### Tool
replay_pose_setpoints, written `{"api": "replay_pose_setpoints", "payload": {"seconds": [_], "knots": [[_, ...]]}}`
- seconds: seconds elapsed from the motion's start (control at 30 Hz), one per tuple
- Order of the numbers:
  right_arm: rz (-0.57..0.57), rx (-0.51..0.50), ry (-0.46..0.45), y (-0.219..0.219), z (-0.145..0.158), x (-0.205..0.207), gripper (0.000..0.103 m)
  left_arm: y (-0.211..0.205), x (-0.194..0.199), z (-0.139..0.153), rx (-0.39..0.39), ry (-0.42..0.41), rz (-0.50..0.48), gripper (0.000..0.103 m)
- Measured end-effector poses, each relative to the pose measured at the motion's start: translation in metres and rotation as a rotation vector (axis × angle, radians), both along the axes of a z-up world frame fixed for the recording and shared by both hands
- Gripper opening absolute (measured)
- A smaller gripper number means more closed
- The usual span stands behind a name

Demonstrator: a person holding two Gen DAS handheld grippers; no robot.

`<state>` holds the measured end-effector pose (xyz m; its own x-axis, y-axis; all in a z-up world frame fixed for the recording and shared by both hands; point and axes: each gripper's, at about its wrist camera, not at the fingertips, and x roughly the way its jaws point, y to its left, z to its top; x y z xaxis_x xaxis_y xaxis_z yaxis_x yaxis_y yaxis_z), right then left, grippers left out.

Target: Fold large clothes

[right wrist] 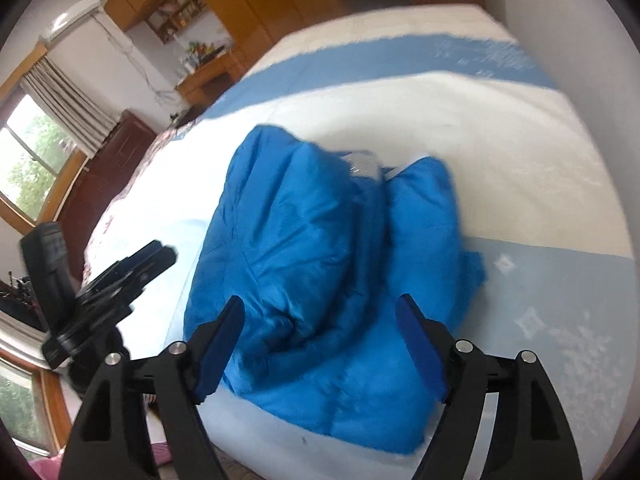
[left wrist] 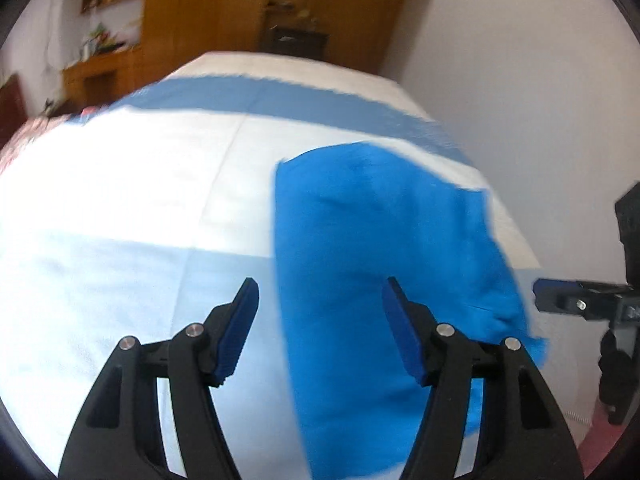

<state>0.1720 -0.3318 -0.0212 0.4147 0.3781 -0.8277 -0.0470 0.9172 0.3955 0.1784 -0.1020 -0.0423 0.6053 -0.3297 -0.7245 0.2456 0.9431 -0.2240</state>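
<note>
A bright blue padded garment (right wrist: 320,264) lies folded in a bundle on the bed, with a grey label near its far end. In the left wrist view the same garment (left wrist: 384,264) fills the right half. My left gripper (left wrist: 318,294) hovers over its left edge, open, with nothing between the pads. My right gripper (right wrist: 320,312) hangs above the near part of the bundle, open and clear of the cloth. The left gripper (right wrist: 132,276) shows at the left in the right wrist view, and the right gripper's finger (left wrist: 576,300) at the right edge in the left wrist view.
The bed cover (right wrist: 500,128) is white with blue bands and a pale blue near part. Wooden wardrobes (right wrist: 256,8) and a desk stand beyond the bed, a window (right wrist: 28,160) at the left, a white wall (left wrist: 520,80) at the right.
</note>
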Motion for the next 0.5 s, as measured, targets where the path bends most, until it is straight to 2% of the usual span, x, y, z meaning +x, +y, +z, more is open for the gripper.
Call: {"api": "replay_pose_setpoints", "payload": {"seconds": [0.1, 0.27, 0.33, 0.4, 0.47, 0.5], "knots": [[-0.031, -0.001, 0.069, 0.0, -0.02, 0.023, 0.081, 0.001, 0.011, -0.015, -0.005, 0.032, -0.007, 0.063], [-0.006, 0.063, 0.109, 0.0, -0.043, 0.052, 0.081, 0.003, 0.023, -0.031, -0.044, 0.069, -0.018, 0.064], [0.011, 0.104, 0.124, 0.002, -0.052, 0.06, 0.067, 0.007, 0.024, -0.033, -0.054, 0.072, -0.012, 0.064], [0.027, 0.15, 0.112, 0.003, -0.053, 0.062, 0.034, 0.012, 0.024, -0.033, -0.057, 0.073, 0.001, 0.064], [0.063, 0.161, 0.049, 0.009, -0.035, 0.058, 0.018, 0.019, 0.023, -0.032, -0.062, 0.075, 0.017, 0.064], [0.079, 0.15, 0.013, 0.013, -0.024, 0.053, 0.014, 0.022, 0.022, -0.03, -0.07, 0.076, 0.026, 0.063]]}}
